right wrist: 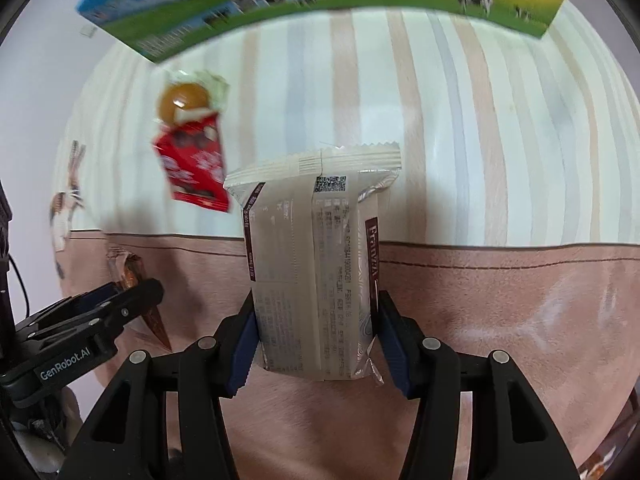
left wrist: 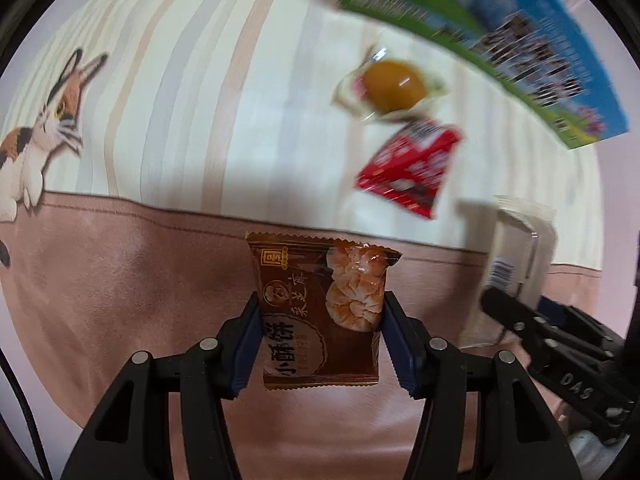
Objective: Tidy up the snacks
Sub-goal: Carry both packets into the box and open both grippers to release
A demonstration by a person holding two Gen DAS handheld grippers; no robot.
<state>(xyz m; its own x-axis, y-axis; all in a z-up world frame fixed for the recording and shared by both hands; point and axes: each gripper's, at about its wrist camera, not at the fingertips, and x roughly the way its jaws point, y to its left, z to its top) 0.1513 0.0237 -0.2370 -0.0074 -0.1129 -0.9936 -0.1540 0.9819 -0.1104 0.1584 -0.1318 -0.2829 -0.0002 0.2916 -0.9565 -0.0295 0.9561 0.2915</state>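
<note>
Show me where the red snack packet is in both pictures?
Left wrist view: the red packet lies upper right on the striped cloth, just below the orange jelly cup.
Right wrist view: the red packet lies upper left, again below the jelly cup.
Shared landmark: the blue and green milk box behind them.

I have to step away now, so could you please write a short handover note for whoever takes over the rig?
Left claw: shut on the brown biscuit packet, held above the cloth.
Right claw: shut on the white wafer packet, also held above the cloth.
On the striped tablecloth: the clear-wrapped orange sweet and the red packet, beside the blue-and-green milk carton.
Done: two snacks picked up.
Left: set both down, then sort the sweet and the red packet.
</note>
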